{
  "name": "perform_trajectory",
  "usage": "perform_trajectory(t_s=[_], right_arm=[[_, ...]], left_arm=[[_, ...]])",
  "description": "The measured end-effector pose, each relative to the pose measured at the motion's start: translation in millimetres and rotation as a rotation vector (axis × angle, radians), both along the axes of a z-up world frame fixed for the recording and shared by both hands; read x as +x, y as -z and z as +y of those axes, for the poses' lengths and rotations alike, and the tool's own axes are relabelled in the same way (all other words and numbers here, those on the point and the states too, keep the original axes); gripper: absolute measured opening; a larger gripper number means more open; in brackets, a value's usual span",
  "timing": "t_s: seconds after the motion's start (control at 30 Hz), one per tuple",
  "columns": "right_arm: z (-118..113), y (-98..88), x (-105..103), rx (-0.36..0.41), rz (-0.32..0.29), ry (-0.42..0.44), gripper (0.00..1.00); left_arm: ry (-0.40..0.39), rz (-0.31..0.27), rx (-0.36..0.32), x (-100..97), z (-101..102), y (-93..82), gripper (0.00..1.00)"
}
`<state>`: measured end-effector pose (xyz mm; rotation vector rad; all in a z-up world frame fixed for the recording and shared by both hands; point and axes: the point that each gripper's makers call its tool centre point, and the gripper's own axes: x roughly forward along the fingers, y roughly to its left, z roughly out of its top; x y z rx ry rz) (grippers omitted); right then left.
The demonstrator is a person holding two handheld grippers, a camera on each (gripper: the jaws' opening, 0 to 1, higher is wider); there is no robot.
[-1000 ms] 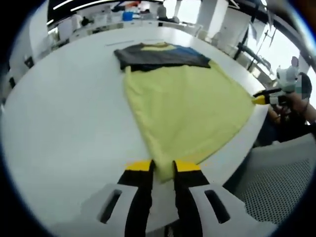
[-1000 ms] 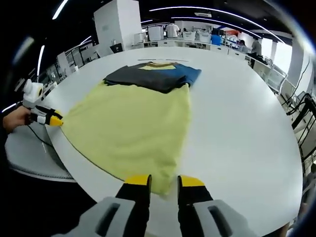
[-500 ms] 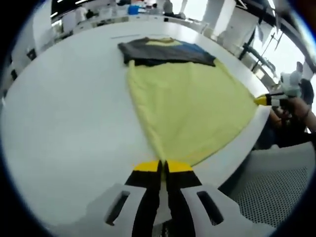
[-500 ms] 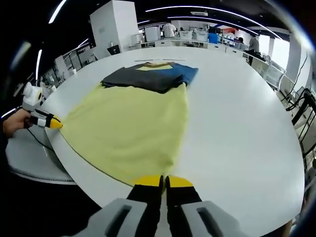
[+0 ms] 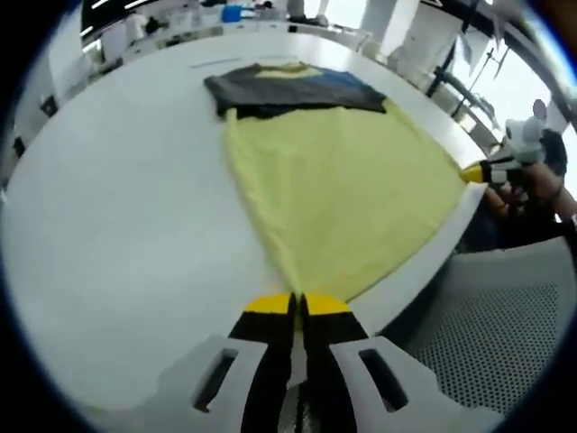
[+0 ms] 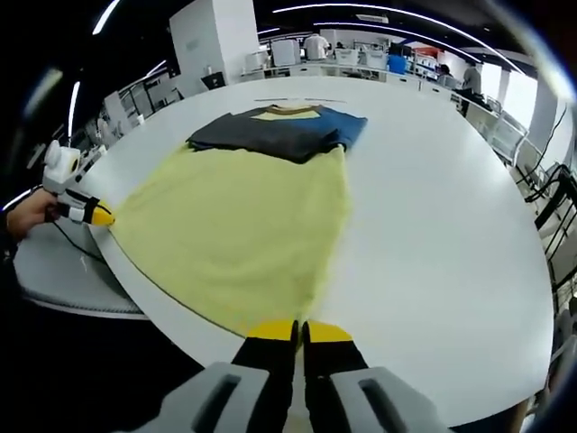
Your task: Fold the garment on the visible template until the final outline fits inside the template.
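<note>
The yellow garment (image 5: 343, 194) lies spread on the white bench (image 5: 117, 234), hem at the near edge. The left hand-held gripper (image 5: 295, 304) and right hand-held gripper (image 6: 298, 331) each pinch a hem corner. First fold beginning; next, lift both corners evenly toward the dark collar end (image 6: 275, 133).

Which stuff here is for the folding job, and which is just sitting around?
For the job: yellow garment, left claw and right claw each pinching a corner, white table.

Just around: folded dark clothes, far desks, mesh chair.

One garment (image 5: 338, 171), two tools (image 5: 297, 305)
</note>
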<state>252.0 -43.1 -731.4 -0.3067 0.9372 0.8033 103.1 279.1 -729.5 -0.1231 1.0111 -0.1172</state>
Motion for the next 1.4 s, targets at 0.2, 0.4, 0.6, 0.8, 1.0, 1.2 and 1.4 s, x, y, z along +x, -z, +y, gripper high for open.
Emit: perform_trajectory(t_s=[0.2, 0.4, 0.6, 0.8, 1.0, 1.2, 1.4], right_arm=[[-2, 0.4, -8, 0.000, 0.009, 0.000, 0.00], [-6, 2.0, -13, 0.001, 0.015, 0.009, 0.00], [-11, 4.8, -17, 0.000, 0.018, 0.010, 0.00], [-14, 5.3, -21, -0.002, 0.015, 0.006, 0.00], [-15, 5.0, -26, -0.008, 0.030, 0.001, 0.00], [-16, 4.1, -32, -0.019, 0.051, -0.002, 0.00], [-14, -0.8, -31, -0.033, 0.031, -0.033, 0.00]], left_arm=[[0.036, 0.017, 0.027, -8.0, -4, -2.2, 0.00], [0.062, 0.035, 0.046, -16.7, -9, -1.7, 0.00], [0.065, 0.046, 0.046, -24.8, -12, -1.3, 0.00], [0.051, 0.050, 0.022, -30.2, -15, -1.7, 0.00], [0.015, 0.057, -0.030, -36.2, -15, -2.9, 0.00], [0.012, 0.068, -0.041, -39.3, -16, -5.5, 0.00], [0.011, 0.052, -0.041, -35.0, -16, -17.7, 0.00]])
